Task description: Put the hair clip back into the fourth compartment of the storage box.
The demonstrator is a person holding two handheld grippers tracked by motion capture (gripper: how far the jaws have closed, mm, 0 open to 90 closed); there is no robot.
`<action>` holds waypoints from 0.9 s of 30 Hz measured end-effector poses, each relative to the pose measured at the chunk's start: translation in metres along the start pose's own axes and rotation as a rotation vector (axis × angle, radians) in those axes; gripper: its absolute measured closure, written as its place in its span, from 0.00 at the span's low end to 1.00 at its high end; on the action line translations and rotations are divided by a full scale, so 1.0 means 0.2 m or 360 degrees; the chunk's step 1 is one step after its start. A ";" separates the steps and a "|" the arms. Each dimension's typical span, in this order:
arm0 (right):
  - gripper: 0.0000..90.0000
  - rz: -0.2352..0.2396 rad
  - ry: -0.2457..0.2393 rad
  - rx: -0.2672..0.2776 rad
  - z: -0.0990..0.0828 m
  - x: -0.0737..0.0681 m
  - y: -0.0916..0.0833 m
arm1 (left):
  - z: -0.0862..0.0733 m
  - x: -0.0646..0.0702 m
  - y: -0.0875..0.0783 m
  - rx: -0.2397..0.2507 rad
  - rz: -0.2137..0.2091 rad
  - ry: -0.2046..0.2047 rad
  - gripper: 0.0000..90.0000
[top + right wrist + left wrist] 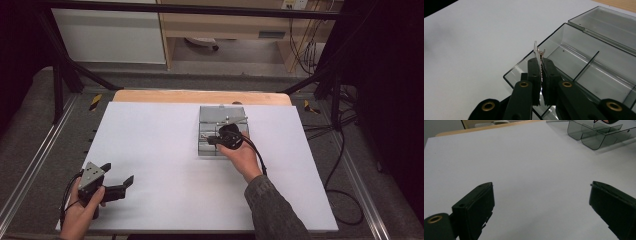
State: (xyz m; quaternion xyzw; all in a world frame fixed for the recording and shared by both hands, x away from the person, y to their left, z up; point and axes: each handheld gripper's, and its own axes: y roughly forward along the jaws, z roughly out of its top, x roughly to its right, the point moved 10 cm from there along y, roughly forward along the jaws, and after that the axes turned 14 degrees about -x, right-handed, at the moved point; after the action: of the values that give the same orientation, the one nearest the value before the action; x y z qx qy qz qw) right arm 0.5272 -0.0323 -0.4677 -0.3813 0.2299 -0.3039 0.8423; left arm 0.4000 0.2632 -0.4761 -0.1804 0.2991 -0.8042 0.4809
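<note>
A clear grey plastic compartment box (207, 116) sits open on the white table sheet (150, 150), right of centre. My right gripper (540, 62) is over the box's near corner, shut on a thin silvery metal clip (537, 49) that sticks up from between the pads. In the high view a hand holds this right gripper (212, 140) above the box. My left gripper (120, 173) stands open at the front left with nothing between its fingers; in its own view the left gripper (541, 195) points across bare sheet toward the box (594, 135).
The box has thin dividers (585, 67) and a hinged lid (606, 22) lying flat behind it. A silvery piece (234, 119) shows in the far part of the box. A wooden strip (200, 97) borders the sheet's far edge. Cables (345, 165) trail at the right.
</note>
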 end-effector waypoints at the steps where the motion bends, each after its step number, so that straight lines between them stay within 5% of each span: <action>1: 0.96 0.0005 0.0007 0.0005 0.00 0.00 0.00 | 0.00 0.00 0.00 -0.0001 -0.0002 0.0000 0.07; 27: 0.96 0.0009 0.0039 -0.0102 -0.05 0.00 0.10 | 0.00 0.01 0.00 -0.0001 -0.0011 0.0000 0.07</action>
State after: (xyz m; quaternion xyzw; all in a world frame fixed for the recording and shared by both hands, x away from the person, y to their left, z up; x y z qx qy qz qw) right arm 0.5279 -0.0269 -0.4886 -0.4039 0.2508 -0.2986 0.8276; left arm 0.3998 0.2613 -0.4759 -0.1816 0.2987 -0.8057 0.4782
